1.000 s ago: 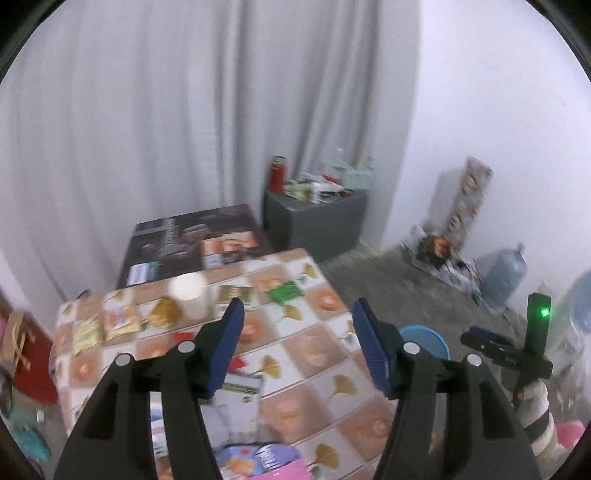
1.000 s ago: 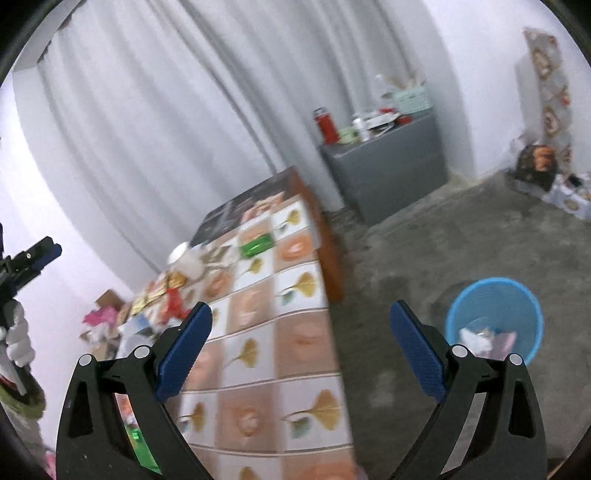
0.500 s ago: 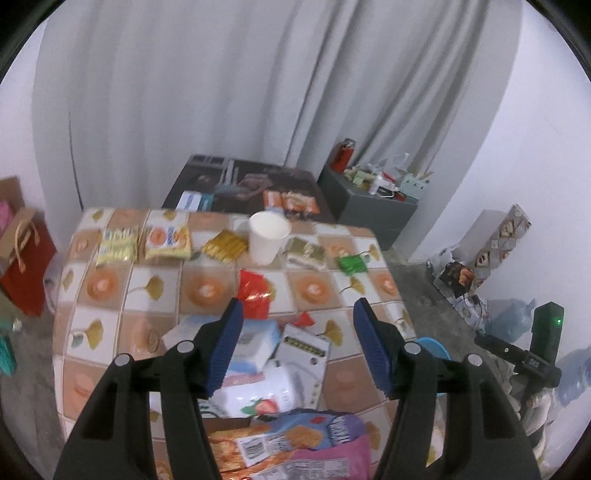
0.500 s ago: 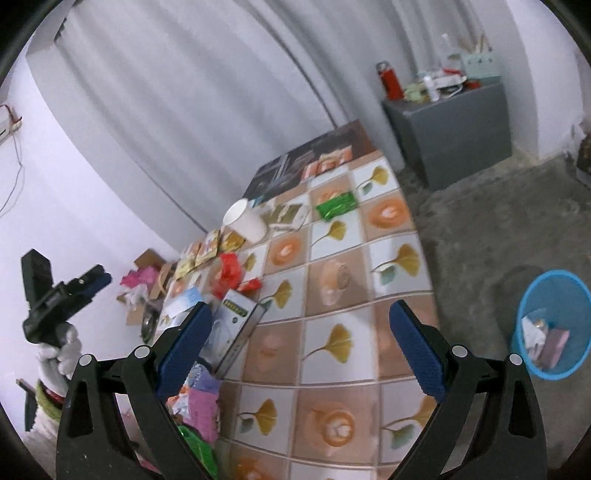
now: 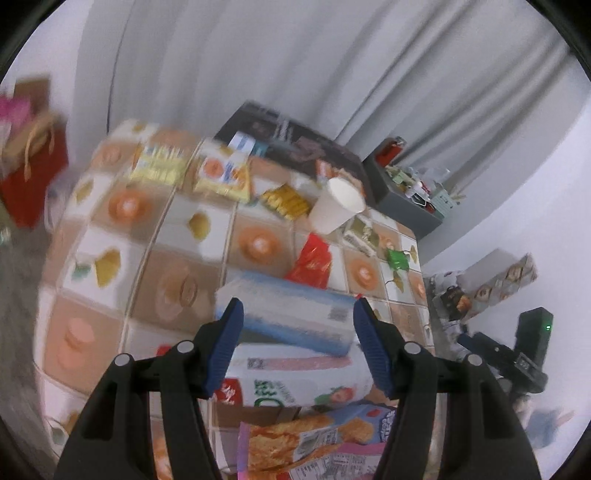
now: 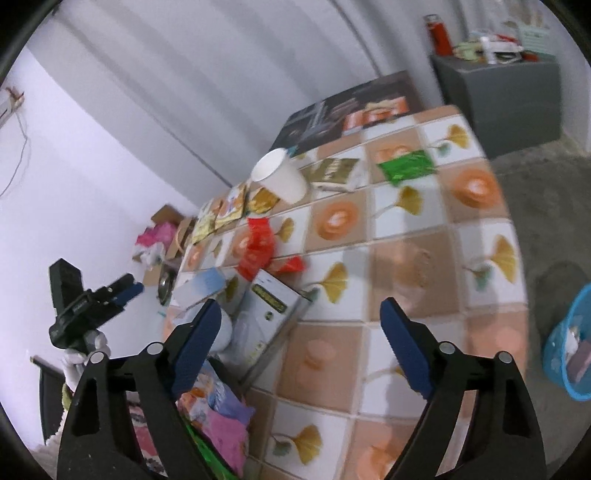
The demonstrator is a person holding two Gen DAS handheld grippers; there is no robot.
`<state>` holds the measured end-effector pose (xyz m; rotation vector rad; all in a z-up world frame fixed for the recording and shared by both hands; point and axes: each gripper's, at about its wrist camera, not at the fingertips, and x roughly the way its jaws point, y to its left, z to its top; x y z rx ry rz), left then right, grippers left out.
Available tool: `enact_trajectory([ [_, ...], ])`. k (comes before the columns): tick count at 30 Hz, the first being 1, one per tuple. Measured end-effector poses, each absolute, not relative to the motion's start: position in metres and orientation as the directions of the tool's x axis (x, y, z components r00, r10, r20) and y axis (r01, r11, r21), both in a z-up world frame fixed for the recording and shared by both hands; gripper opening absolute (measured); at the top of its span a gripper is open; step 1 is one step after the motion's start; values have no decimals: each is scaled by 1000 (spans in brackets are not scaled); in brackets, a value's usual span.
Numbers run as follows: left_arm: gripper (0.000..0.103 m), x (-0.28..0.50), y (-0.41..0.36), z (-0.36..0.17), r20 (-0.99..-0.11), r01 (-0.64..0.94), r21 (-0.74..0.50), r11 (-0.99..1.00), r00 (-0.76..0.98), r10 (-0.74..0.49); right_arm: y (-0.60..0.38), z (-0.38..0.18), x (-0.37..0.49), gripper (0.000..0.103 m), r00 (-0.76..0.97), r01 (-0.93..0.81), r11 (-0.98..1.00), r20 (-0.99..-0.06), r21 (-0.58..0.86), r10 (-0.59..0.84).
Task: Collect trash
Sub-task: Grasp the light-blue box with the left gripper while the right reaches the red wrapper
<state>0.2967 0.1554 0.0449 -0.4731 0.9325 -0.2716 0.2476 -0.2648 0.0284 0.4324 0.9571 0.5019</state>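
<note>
Everywhere, wrappers on tiled table (image 6: 436,251).

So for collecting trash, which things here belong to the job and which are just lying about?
Job:
red wrapper
green wrapper
paper cup
blue bin
left gripper, open
right gripper, open, jaws just closing, nothing between them

Lying about:
grey cabinet
red flask
red bag

A pale grey curtain (image 5: 280,62) hangs in folds behind the worktop (image 6: 424,258), which wears a tiled cloth of orange and ginkgo-leaf squares. Beyond its far end stands a grey cabinet (image 6: 517,99) cluttered on top. White walls (image 5: 535,192) meet at the corner. Grey concrete floor (image 6: 546,192) spreads to the right. A red bag (image 5: 33,177) sits far left.
</note>
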Motion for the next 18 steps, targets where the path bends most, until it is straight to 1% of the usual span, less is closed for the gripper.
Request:
enact_trajectory([
  [5,60,311,175,10,-708,-97,-639,763,462,-534,-219,30,290,77,428,-272,803,-681,531,595],
  [7,60,316,180,1,-704,-142,-670,729,434,-562,-200,26,309,75,401,-290,799,-691,527,601],
  [12,60,332,182,-18,-686,-215,-720,660,365,-629,-172,8,344,72,352,-271,803,-722,531,596],
  [14,62,341,183,-28,-682,-258,-730,633,327,-654,-165,-1,357,72,335,-259,807,-734,531,591],
  [18,63,351,184,-38,-665,-282,-747,602,295,-686,-147,-13,376,71,306,-244,819,-760,520,573],
])
